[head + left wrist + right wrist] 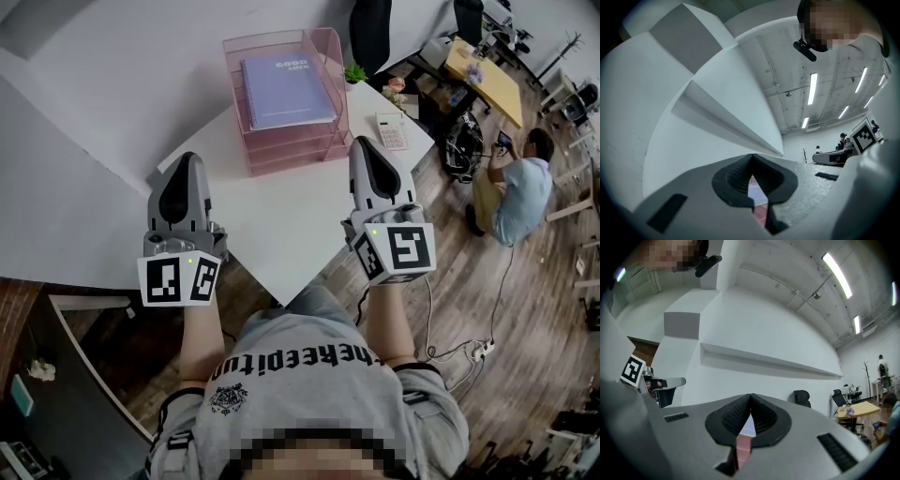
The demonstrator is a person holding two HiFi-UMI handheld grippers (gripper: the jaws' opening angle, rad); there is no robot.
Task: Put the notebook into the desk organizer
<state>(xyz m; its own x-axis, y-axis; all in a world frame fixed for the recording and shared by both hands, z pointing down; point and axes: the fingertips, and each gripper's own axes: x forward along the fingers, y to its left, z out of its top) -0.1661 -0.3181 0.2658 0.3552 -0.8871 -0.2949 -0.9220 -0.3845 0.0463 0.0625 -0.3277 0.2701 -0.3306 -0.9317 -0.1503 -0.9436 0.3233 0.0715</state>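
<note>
**Operator:** Starting from my left, what is where?

**Describer:** Your left gripper (186, 159) is over the near left edge of the white table (281, 234). It points away from you with its nose a little raised. Its jaws are pressed together and hold nothing.

Ahead and to the right of it stands the pink desk organizer (292, 153), at the far part of the table. The notebook (286, 91) lies flat in its top tray, cover up. Its long axis runs away from you, along the tray's length. Judging by that, the task looks done.

**Operator:** And on my right?

**Describer:** Your right gripper (364, 142) is just beside the organizer's near right corner, not touching it. The notebook lies ahead of its tip and slightly to the left. This gripper is the nearer of the two, and the left one stands well apart from the tray. Its jaws are also closed and empty, and it points forward, nearly level. Both of your forearms are drawn back against your body, and the marker cubes face up toward you.
</note>
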